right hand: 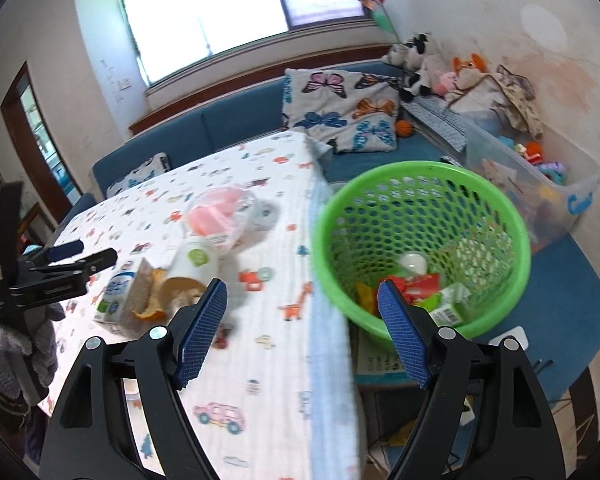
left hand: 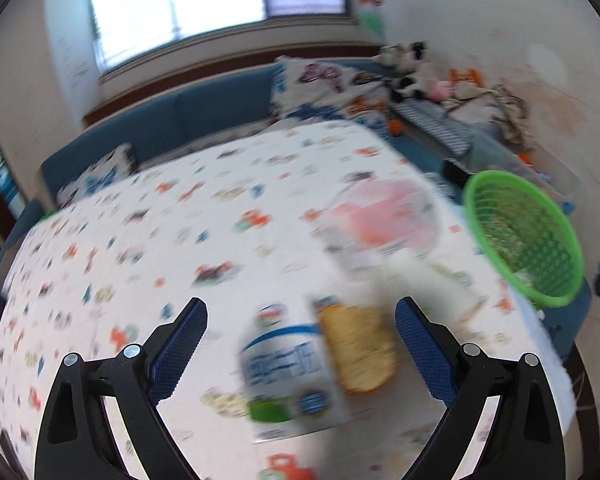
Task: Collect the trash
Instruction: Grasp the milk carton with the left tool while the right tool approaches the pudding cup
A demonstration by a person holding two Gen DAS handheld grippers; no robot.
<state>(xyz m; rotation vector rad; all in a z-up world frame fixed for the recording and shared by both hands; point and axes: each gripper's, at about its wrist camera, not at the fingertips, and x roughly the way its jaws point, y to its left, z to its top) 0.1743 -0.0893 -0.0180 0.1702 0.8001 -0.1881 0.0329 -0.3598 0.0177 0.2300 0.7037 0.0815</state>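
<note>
The table (right hand: 260,360), under a white cloth printed with small cars and animals, ends in a pale blue hem that runs from 12 o'clock down to 6 o'clock through the middle of the right wrist view. The green basket (right hand: 420,184) sits just past that hem, at about 2 o'clock from the right gripper (right hand: 302,332), below the table's level. The right gripper hangs over the hem with its jaws spread wide and nothing between them.

In the basket lie a red wrapper (right hand: 420,284), a small green and white carton (right hand: 452,304), a white round piece (right hand: 414,262) and a scrap of yellow (right hand: 364,294).

Trash is bunched on the cloth at 10 o'clock from the right gripper: a blue and white milk carton (right hand: 116,292) on its side, an orange peel (right hand: 154,296) touching it, a tipped white cup (right hand: 190,268), and a clear bag with pink contents (right hand: 220,216) behind. The left gripper (right hand: 82,254) reaches in from 9 o'clock beside the carton. In its own blurred view the left gripper (left hand: 300,352) is wide open, with the carton (left hand: 288,376) and peel (left hand: 358,348) lying between its pads, touching neither. To the left of the pile the cloth (left hand: 120,240) is bare.

A blue sofa (right hand: 228,128) with a butterfly cushion (right hand: 340,108) backs the table under a bright window (right hand: 236,4); soft toys (right hand: 420,60) and a clear toy bin (right hand: 548,188) stand at 1 o'clock.
</note>
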